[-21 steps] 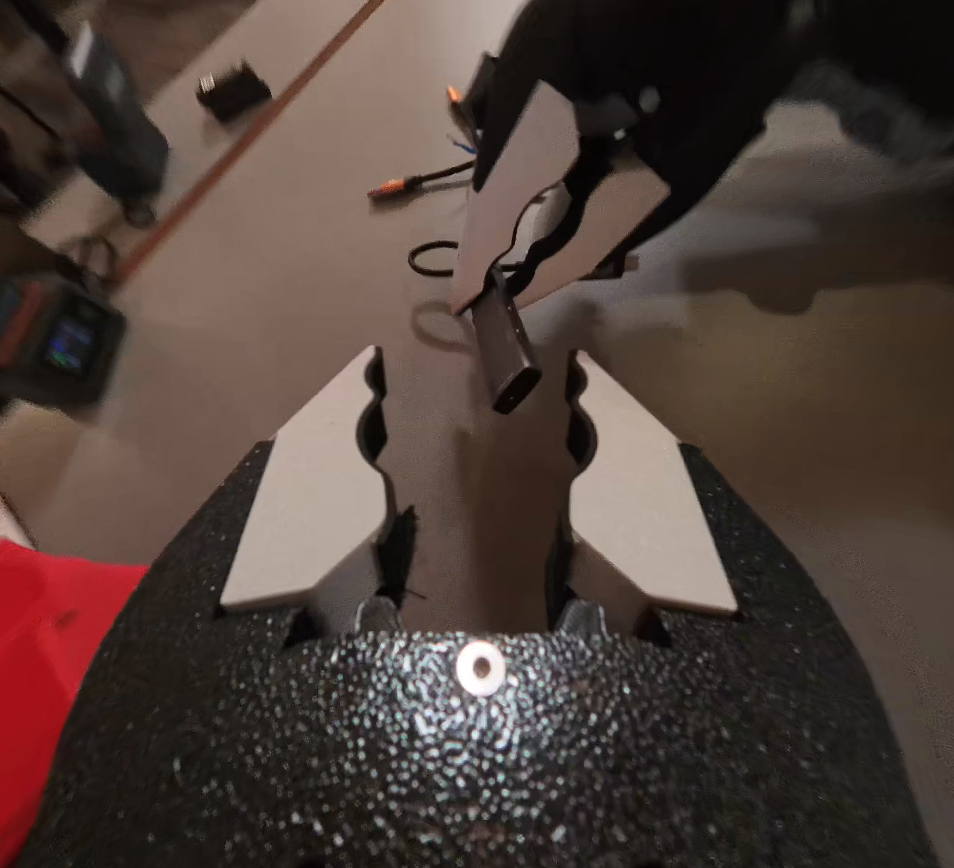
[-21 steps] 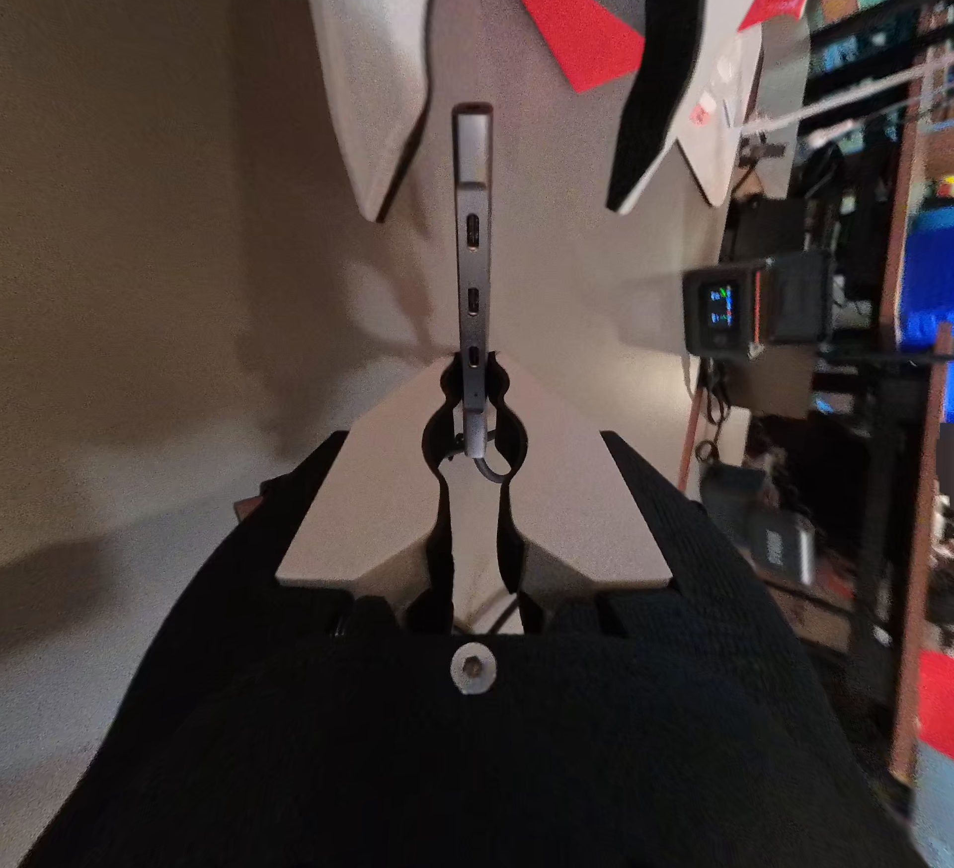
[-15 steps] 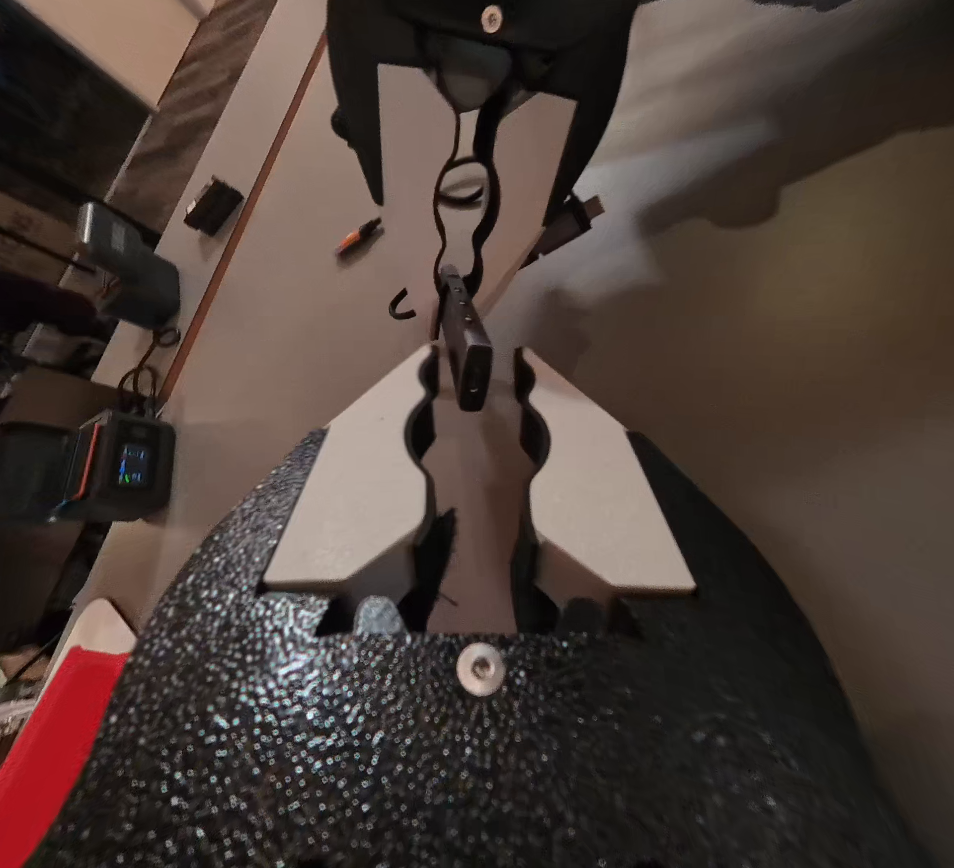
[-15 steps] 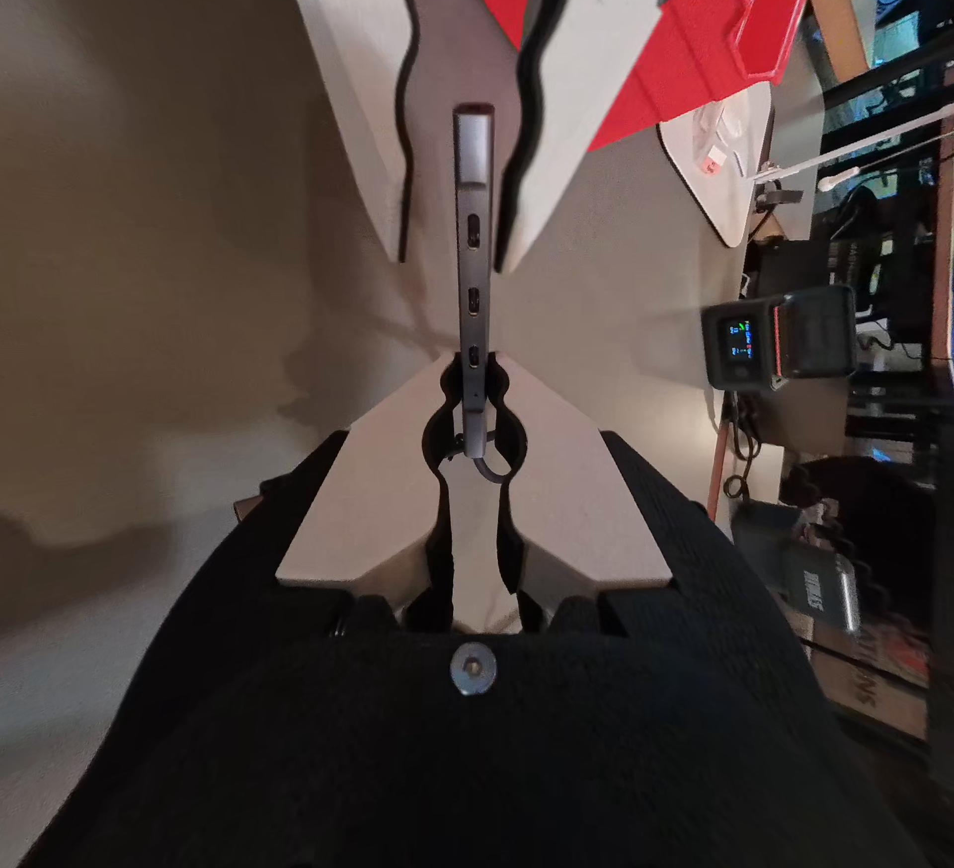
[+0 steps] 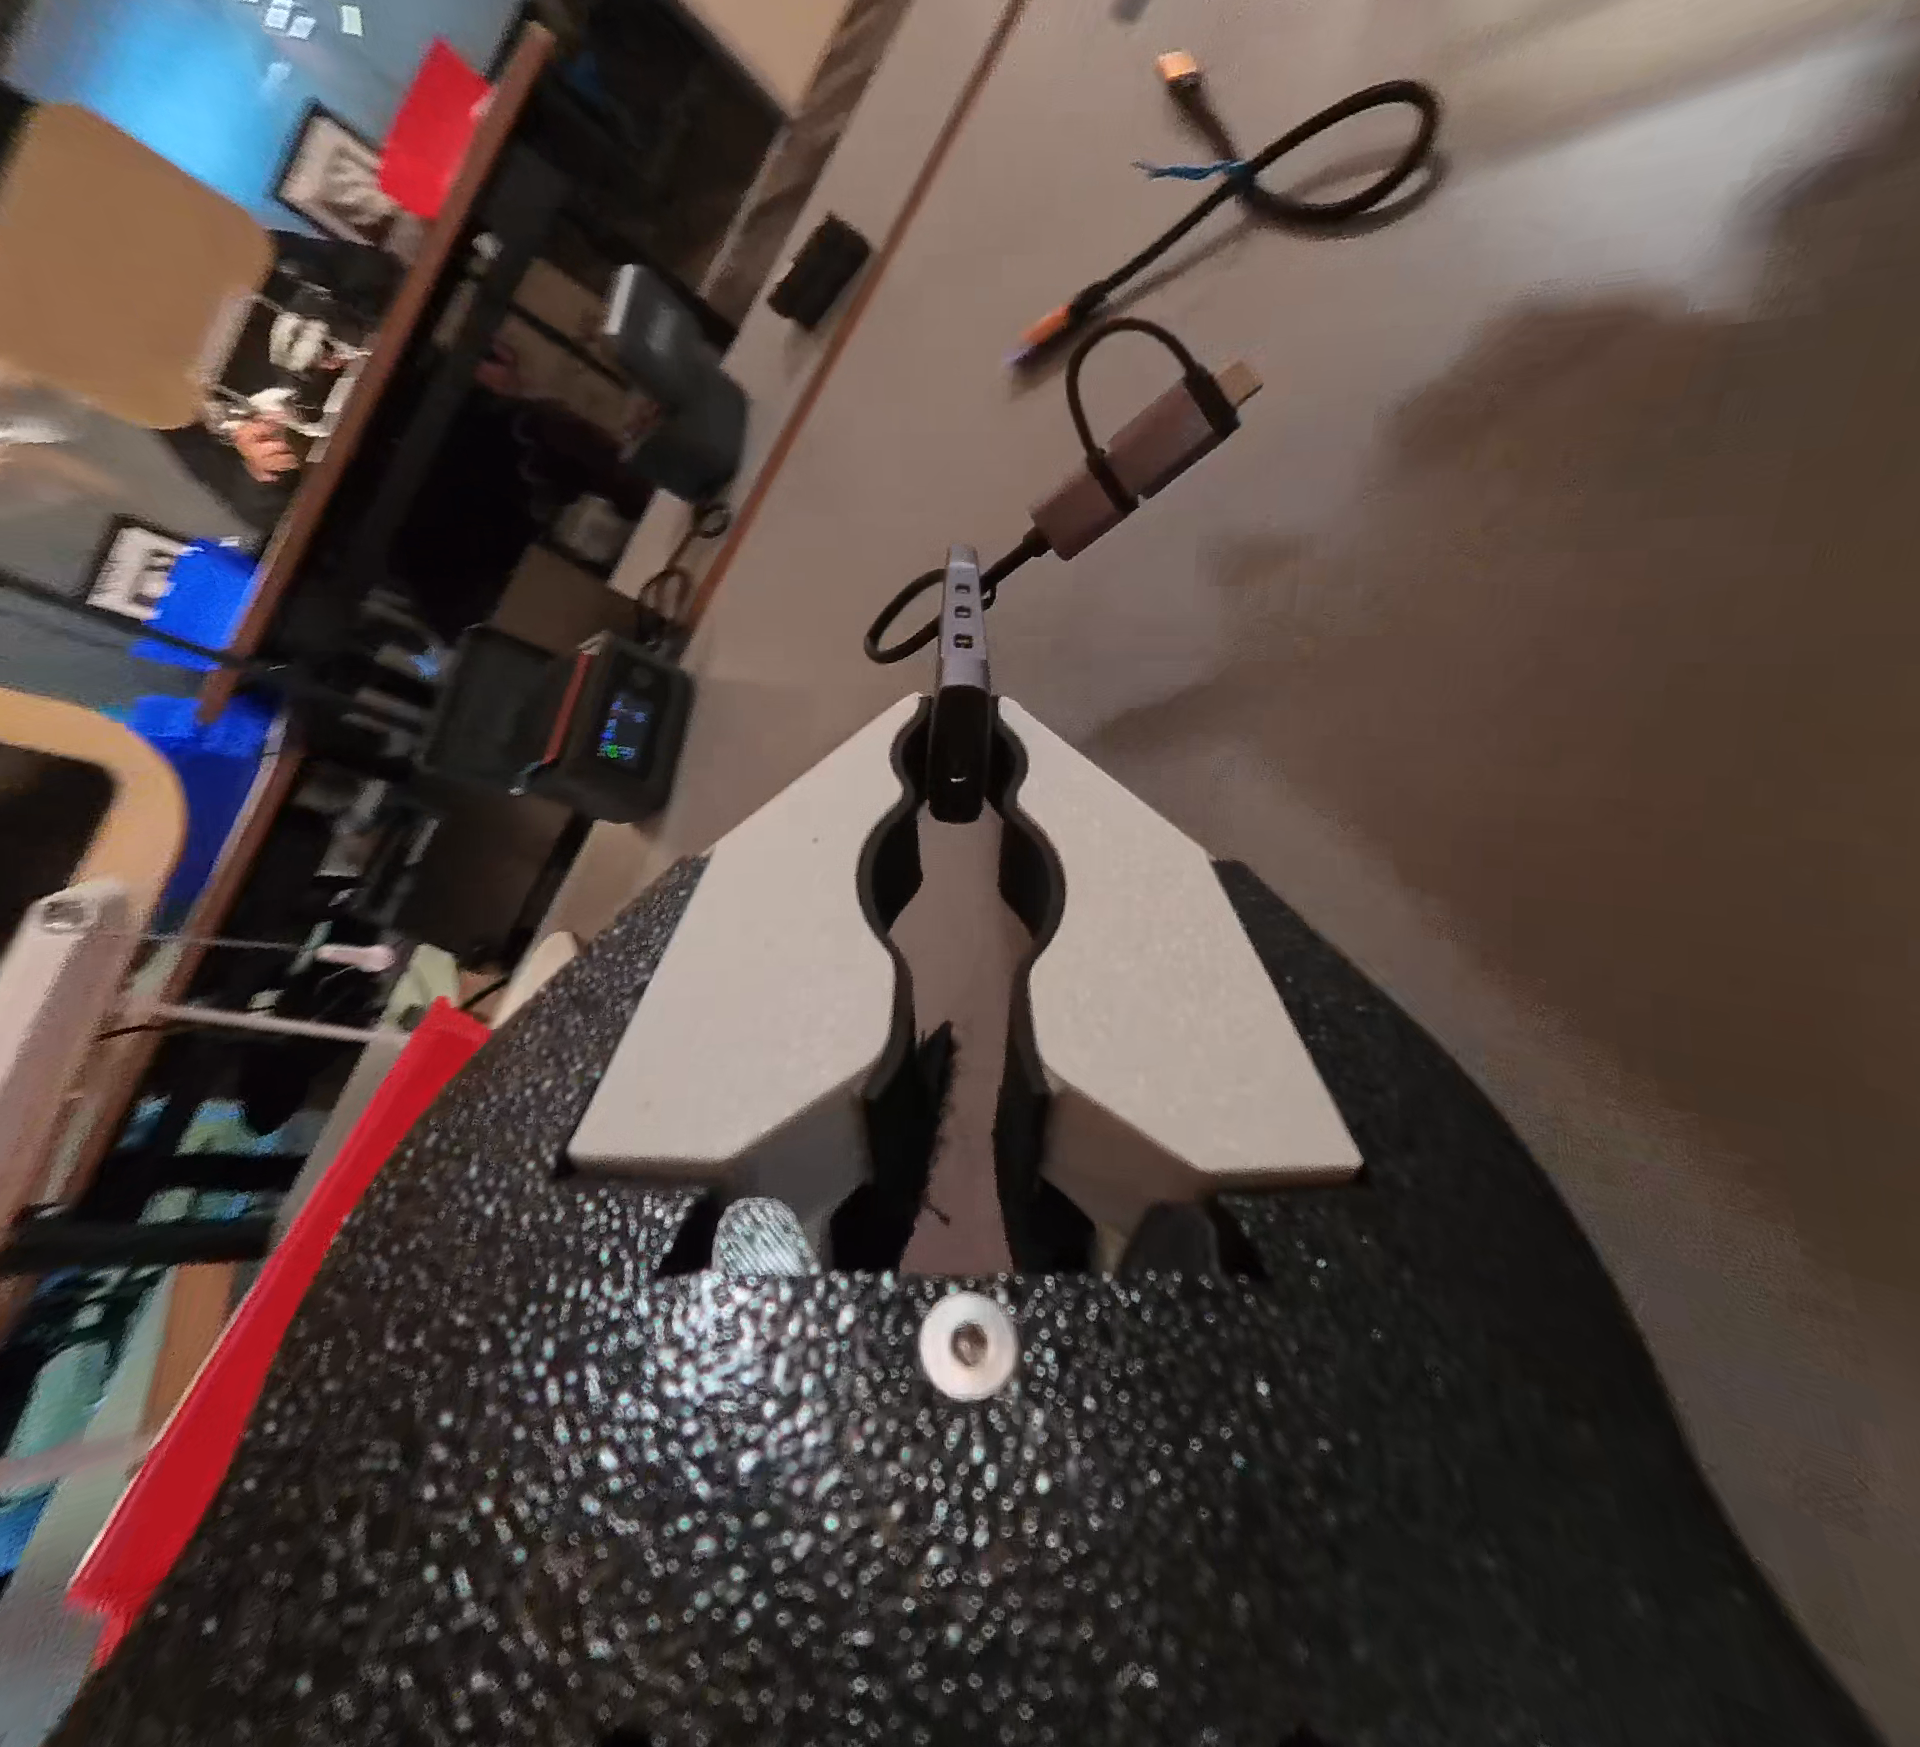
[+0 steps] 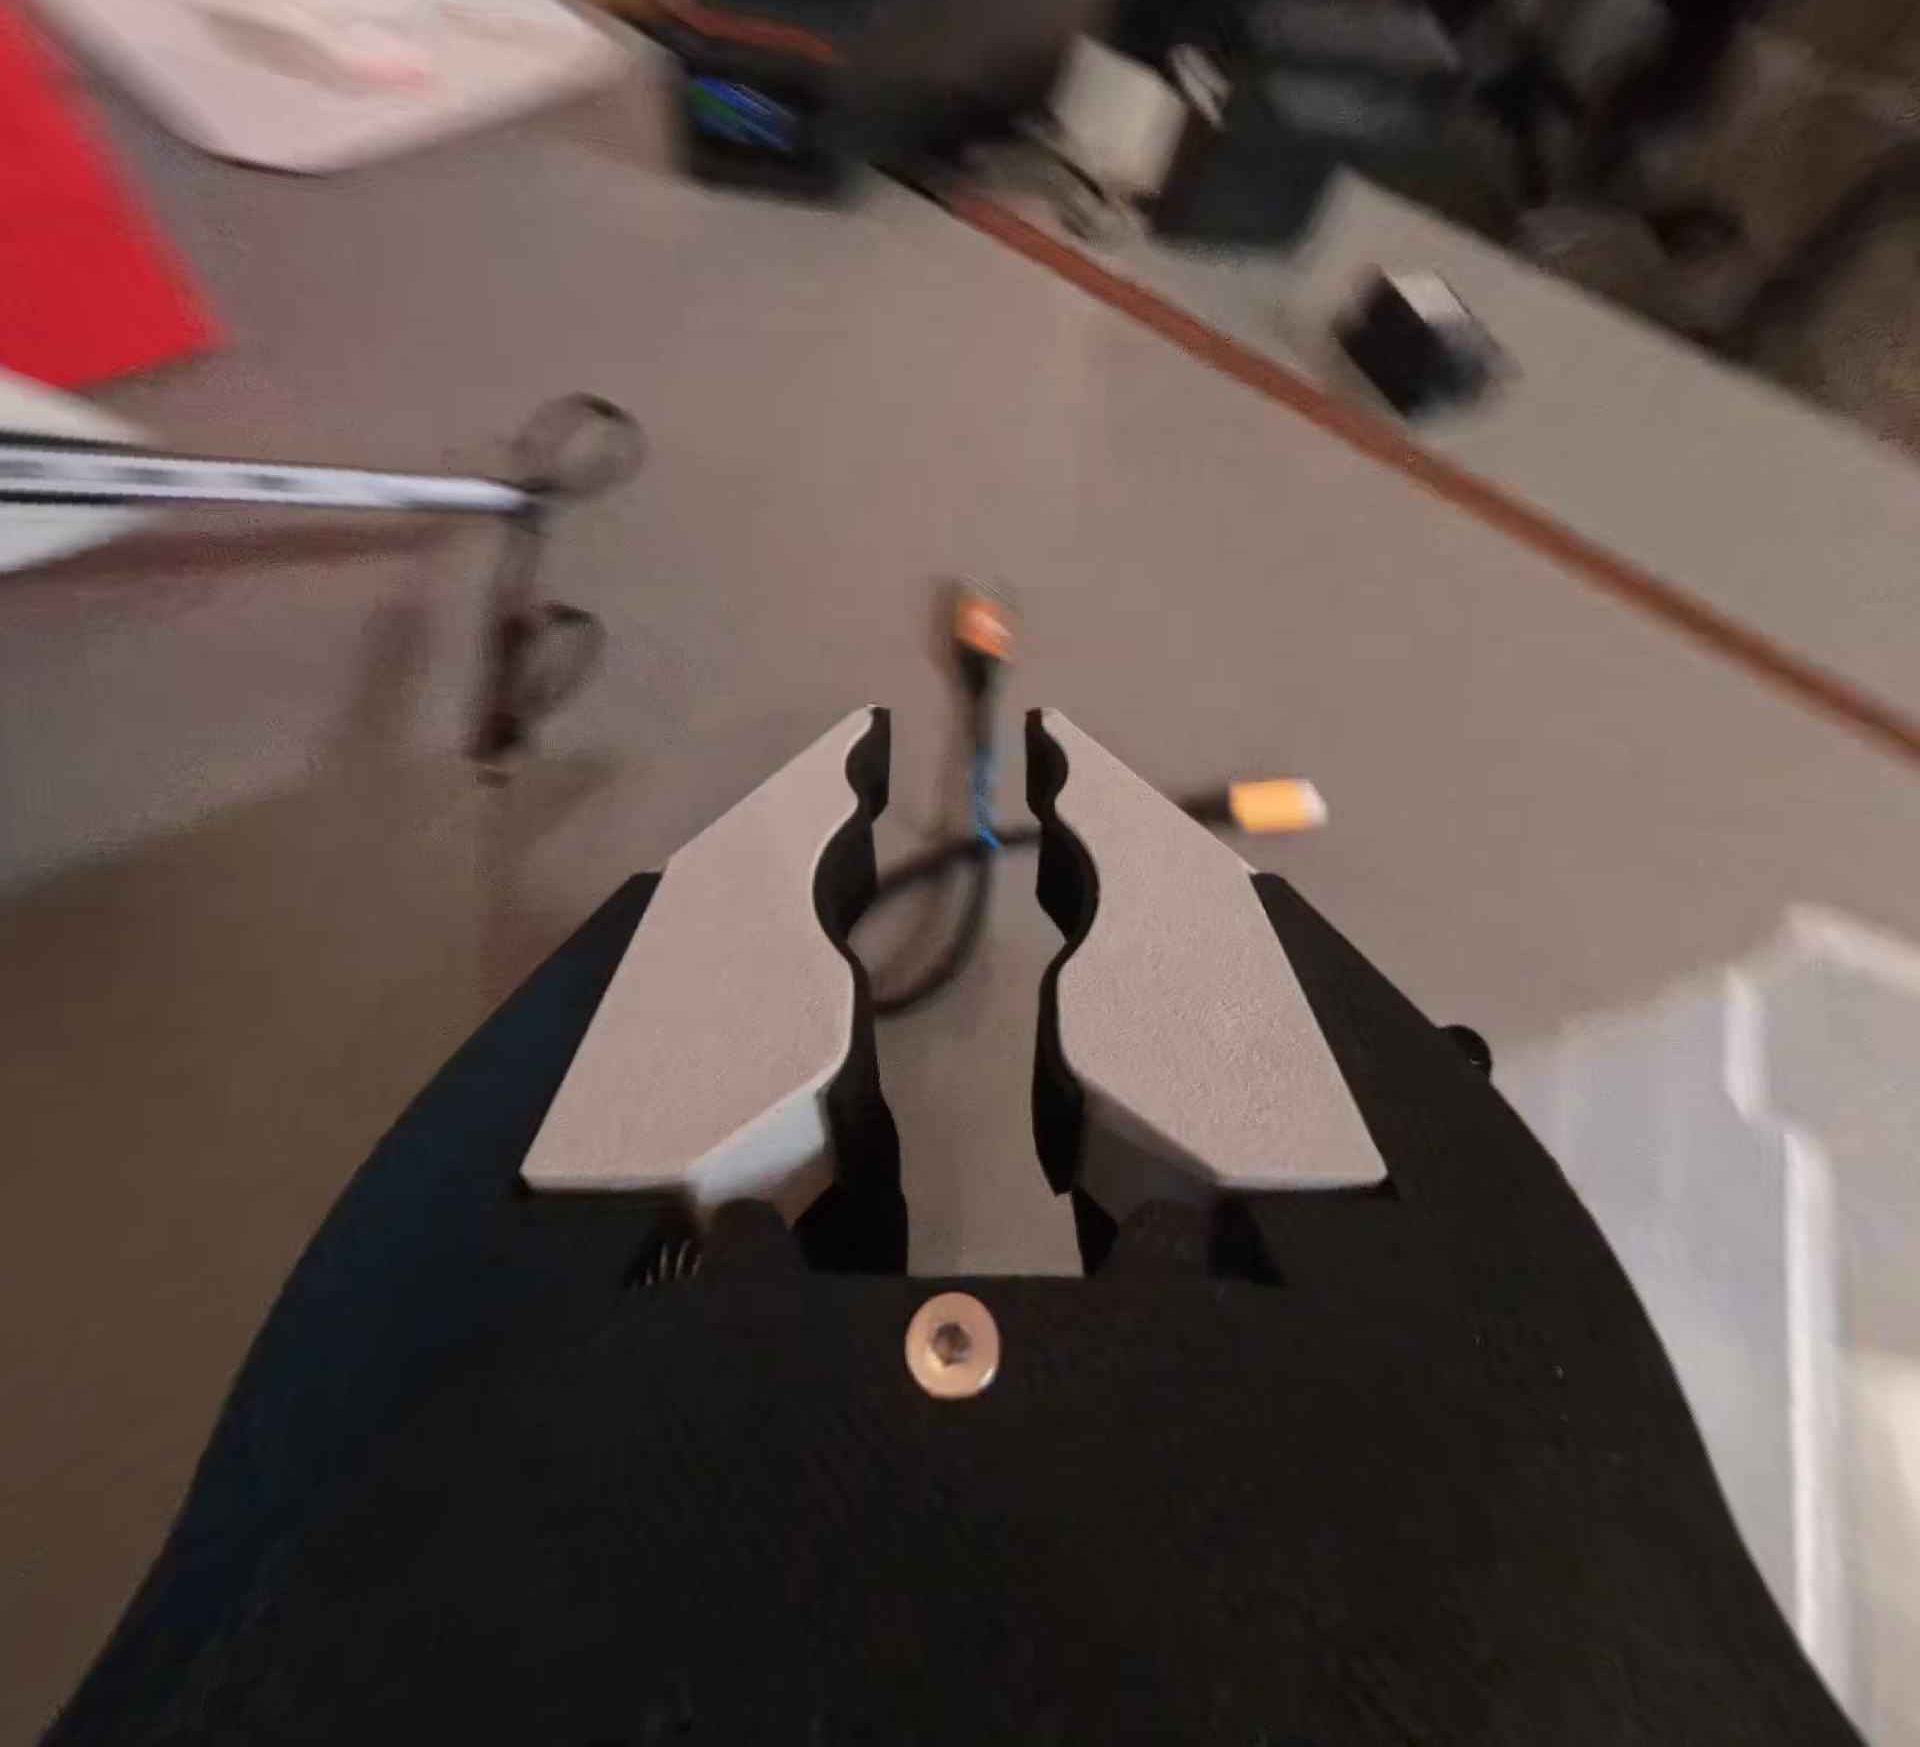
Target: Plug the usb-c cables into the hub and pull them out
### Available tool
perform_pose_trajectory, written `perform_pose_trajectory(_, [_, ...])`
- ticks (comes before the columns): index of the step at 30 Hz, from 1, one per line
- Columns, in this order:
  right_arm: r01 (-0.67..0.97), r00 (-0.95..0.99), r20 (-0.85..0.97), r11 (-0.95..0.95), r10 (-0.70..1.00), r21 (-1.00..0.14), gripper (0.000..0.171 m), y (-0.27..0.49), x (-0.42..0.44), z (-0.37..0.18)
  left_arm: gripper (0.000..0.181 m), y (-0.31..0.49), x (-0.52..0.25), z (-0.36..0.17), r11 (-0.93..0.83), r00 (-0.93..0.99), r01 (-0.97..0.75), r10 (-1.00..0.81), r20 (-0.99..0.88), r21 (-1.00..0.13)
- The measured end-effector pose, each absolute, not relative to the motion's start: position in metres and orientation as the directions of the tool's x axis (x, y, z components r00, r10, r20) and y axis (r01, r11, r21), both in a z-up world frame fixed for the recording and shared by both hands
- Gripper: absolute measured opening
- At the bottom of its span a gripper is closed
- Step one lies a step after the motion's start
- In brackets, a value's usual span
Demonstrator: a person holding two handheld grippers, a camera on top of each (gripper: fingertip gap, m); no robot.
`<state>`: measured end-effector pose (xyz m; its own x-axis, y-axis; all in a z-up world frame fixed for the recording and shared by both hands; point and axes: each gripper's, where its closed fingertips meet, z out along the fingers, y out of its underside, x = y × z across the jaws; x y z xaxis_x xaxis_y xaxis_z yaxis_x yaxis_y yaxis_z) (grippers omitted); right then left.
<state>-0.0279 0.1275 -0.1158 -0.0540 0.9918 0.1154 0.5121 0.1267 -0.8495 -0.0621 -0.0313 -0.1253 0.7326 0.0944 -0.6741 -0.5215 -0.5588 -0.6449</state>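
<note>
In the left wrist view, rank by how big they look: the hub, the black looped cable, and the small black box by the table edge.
1. black looped cable
2. hub, though it is nearest the camera
3. small black box

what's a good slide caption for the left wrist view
Left gripper clamps the grey hub edge-on above the table.

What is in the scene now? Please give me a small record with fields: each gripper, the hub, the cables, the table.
left gripper: shut on the hub, near its fingertips
hub: grey, slim, held edge-up, ports visible, none occupied
hub lead: ends in grey adapter plugs, hanging free
right gripper: open, empty, above the loose cable
loose cable: black, orange plugs, looped on the table, unplugged
table: pale surface
right view: motion-blurred
</note>
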Motion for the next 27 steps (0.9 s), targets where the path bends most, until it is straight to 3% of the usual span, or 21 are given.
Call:
perform_pose_trajectory(1, [0.577, 0.067, 0.131, 0.069, 0.989, -0.814, 0.025, 0.149, -0.025, -0.129, 0.006, -0.03, -0.063, -0.123, -0.56, 0.711, -0.531, 0.114, -0.694, -0.636])
perform_pose_trajectory(6, [0.68, 0.27, 0.131, -0.093, 0.954, -0.727, 0.024, 0.188, -0.029, -0.167, 0.006, -0.029, -0.06, -0.121, -0.569, 0.644, -0.553, 0.171, -0.746, -0.608])
perform_pose_trajectory(12, [0.648, 0.429, -0.006, -0.313, 0.903, -0.694, 0.035, 0.205, -0.042, -0.186, 0.006, -0.031, -0.055, -0.129, -0.587, 0.633, -0.559, 0.155, -0.758, -0.586])
perform_pose_trajectory(15, [0.65, 0.456, 0.018, -0.319, 0.89, -0.69, 0.038, 0.214, -0.049, -0.187, 0.006, -0.033, -0.055, -0.13, -0.59, 0.635, -0.56, 0.146, -0.759, -0.582])
perform_pose_trajectory(22, [0.755, 0.253, 0.214, -0.054, 0.943, -0.654, 0.008, 0.206, -0.06, -0.186, 0.006, -0.034, -0.057, -0.135, -0.586, 0.686, -0.524, 0.139, -0.714, -0.618])
perform_pose_trajectory(27, [0.658, -0.062, 0.351, 0.303, 0.934, -0.69, 0.007, 0.149, -0.067, -0.165, 0.006, -0.035, -0.06, -0.141, -0.581, 0.737, -0.483, 0.135, -0.663, -0.655])
